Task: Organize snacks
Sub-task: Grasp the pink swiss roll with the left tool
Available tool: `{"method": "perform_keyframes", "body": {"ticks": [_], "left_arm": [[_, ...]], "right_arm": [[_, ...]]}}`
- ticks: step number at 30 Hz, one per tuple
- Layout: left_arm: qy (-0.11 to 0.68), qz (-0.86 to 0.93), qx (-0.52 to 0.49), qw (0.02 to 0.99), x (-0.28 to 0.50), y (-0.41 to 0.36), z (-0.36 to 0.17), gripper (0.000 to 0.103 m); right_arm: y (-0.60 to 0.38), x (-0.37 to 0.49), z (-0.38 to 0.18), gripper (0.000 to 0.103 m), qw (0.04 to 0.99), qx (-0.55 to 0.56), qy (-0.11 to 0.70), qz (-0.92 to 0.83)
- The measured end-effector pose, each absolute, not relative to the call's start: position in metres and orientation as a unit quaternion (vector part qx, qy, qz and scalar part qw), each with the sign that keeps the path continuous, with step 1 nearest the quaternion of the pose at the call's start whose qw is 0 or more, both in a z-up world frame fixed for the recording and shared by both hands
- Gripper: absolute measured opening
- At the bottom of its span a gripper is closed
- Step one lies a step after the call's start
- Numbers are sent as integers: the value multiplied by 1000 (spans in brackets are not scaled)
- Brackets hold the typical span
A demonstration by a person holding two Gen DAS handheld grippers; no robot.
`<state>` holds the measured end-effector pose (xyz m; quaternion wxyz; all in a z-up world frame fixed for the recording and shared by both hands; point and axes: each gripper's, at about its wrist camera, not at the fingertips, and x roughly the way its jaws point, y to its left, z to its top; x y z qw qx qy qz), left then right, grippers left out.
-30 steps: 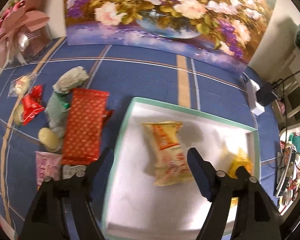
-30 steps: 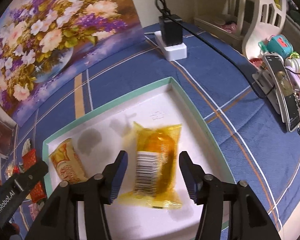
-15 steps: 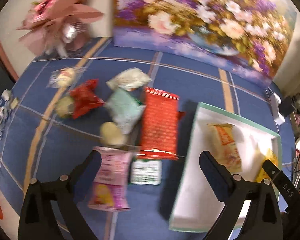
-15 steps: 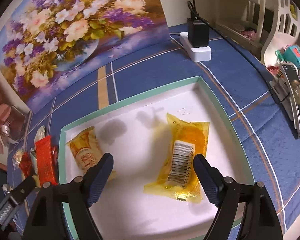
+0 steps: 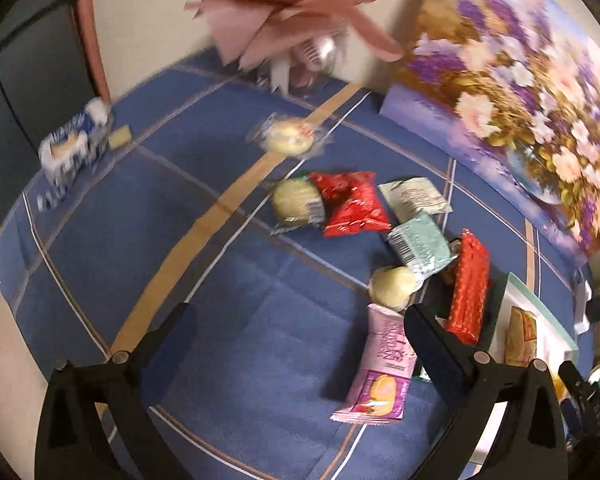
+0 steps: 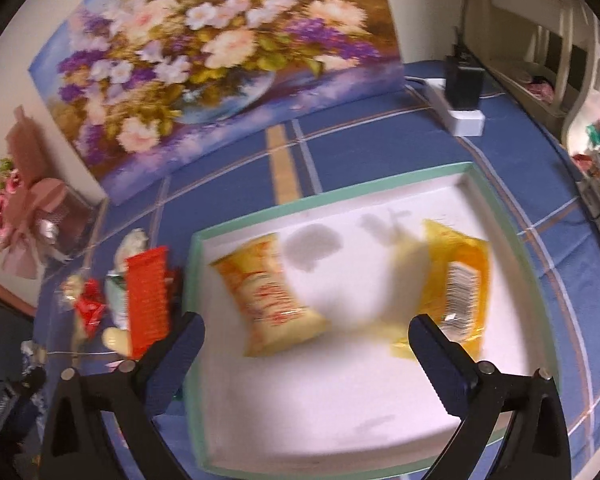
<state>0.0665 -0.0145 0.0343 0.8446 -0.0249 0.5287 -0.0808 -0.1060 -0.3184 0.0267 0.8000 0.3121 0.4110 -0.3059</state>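
Both grippers' fingers just spread wide, empty; right gripper [image 6: 306,342] over tray [image 6: 332,196].

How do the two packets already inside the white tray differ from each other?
The pale orange-printed packet lies in the left half of the white tray; the clear yellow packet lies at the right, near the rim. The pale packet is opaque with red-orange print; the yellow packet is see-through and shows a barcode label. Both lie flat on the tray floor, apart from each other and held by neither gripper.
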Motion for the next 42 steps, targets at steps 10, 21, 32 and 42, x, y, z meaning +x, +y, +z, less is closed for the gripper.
{"method": "perform_keyframes", "body": {"ticks": [10, 21, 32, 42], "left_arm": [[577, -113, -26, 809, 74, -26, 8, 103], [647, -181, -13, 740, 78, -73, -37, 103], [663, -182, 4, 726, 75, -87, -56, 74], [649, -128, 0, 750, 89, -59, -52, 44]], "right_arm": [[-242, -55, 7, 103, 808, 272, 471, -227], [-224, -31, -21, 103, 786, 213, 524, -248], [-234, -38, -26, 103, 773, 190, 541, -271], [-219, -25, -15, 96, 805, 219, 510, -210]]}}
